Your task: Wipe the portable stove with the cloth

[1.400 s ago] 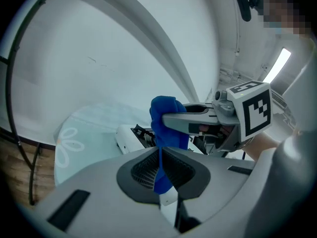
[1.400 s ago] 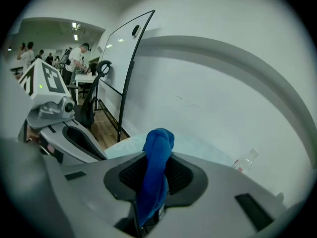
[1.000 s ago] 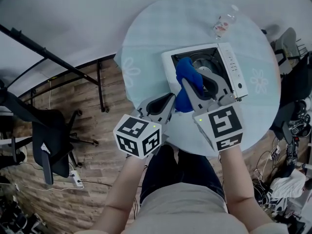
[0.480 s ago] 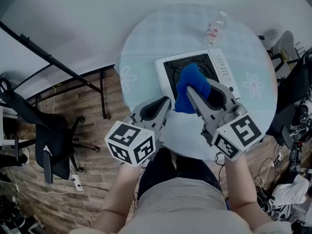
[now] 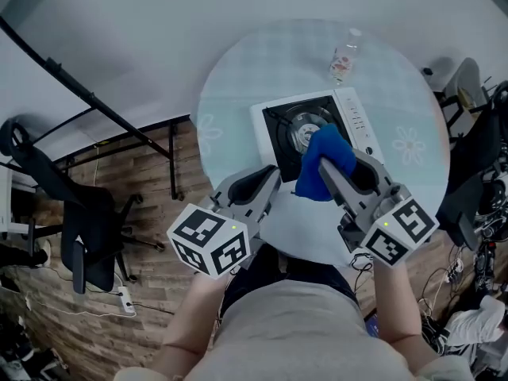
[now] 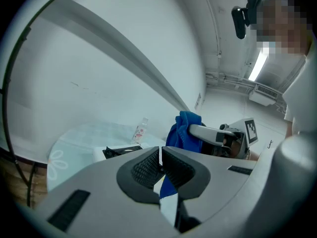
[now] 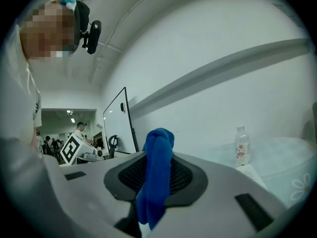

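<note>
My right gripper [image 5: 340, 165] pinching the soft blue cloth [image 5: 316, 179], over the white square portable stove's [image 5: 270, 125] near right corner, my left gripper [image 5: 266, 182] closed, empty

The stove's [image 5: 287, 129] corner toward 5 o'clock is hidden under cloth [image 5: 321, 169] and right gripper [image 5: 340, 163]. The bottle [image 5: 343, 56], at 12 o'clock: label print too small to read.

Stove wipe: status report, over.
Left gripper shut, empty, off the stove. Right gripper shut on blue cloth over stove's near edge. Bottle beyond, clear.
</note>
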{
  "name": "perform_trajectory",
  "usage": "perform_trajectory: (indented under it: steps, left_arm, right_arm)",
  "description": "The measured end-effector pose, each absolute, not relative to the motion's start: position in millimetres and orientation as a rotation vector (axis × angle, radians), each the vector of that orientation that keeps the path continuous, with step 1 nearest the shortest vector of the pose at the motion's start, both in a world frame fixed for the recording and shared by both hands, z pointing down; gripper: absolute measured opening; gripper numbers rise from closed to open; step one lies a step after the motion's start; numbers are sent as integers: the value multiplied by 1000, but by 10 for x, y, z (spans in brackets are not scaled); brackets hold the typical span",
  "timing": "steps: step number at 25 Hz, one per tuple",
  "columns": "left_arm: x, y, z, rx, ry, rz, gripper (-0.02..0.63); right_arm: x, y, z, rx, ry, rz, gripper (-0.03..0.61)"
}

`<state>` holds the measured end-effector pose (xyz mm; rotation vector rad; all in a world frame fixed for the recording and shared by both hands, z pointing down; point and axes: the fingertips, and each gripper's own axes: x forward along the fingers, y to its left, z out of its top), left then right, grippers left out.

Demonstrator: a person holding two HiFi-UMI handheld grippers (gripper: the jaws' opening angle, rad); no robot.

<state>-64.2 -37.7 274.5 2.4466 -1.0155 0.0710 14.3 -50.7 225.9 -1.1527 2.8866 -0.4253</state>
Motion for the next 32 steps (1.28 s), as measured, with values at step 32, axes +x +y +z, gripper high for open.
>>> perform_trajectory:
  steps: [32]
  left_arm:
    - [-202,-359,2862,2463,-966,139,32]
  right_arm:
    - [586,-307,2379,-1133,2889,-519,98]
